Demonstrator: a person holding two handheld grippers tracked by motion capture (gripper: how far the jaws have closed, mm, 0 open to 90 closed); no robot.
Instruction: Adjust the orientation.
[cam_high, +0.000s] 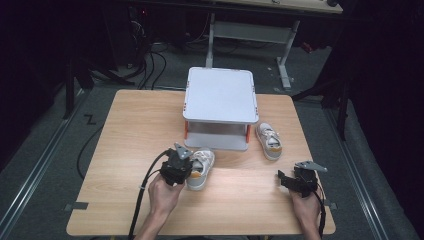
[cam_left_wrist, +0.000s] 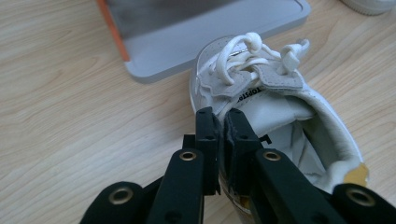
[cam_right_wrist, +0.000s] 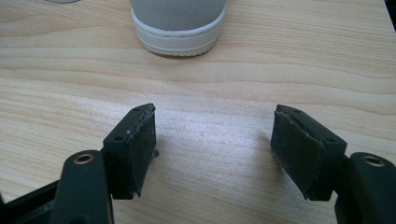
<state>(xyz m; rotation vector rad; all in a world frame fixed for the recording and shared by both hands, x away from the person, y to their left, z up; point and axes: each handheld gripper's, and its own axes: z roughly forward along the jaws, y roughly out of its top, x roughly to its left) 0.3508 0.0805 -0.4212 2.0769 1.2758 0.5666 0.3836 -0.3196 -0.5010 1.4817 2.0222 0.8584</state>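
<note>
A small white shoe (cam_high: 201, 167) with laces and an orange heel patch lies on the wooden table (cam_high: 130, 130), just in front of a grey two-level rack (cam_high: 220, 95). My left gripper (cam_high: 186, 170) is shut on this shoe. In the left gripper view its jaws (cam_left_wrist: 220, 126) pinch the side wall of the shoe (cam_left_wrist: 280, 112) at the opening. A second white shoe (cam_high: 269, 140) rests to the right of the rack. My right gripper (cam_high: 285, 180) stands open near the table's front right. Its jaws (cam_right_wrist: 215, 135) point at the heel of that shoe (cam_right_wrist: 180, 23), with only bare wood between them.
The rack has orange posts and a low bottom shelf (cam_left_wrist: 187, 42) right behind the held shoe. Bare table lies to the left and along the front edge. Cables trail off the front of the table. A desk frame (cam_high: 285, 55) stands on the floor beyond.
</note>
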